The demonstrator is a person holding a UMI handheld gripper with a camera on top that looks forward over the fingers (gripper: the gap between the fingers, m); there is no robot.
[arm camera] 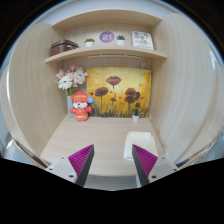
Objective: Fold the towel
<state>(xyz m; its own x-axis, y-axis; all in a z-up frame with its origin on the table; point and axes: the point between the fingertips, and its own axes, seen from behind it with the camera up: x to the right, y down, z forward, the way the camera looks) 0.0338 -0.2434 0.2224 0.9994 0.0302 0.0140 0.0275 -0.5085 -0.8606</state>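
Wooden alcove walls close around the desk (100, 135) where my gripper (113, 163) hangs with fingers spread wide and nothing between them. Just ahead, by the right finger, lies the white towel (140, 143). Beyond stand a fox toy (80, 105) and flower painting (118, 94); I judge a careless reach could pinch one layer only or drag the towel off the edge.

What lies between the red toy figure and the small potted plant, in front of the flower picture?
Gripper view: bare wooden tabletop between toy figure and potted plant; flower picture behind.
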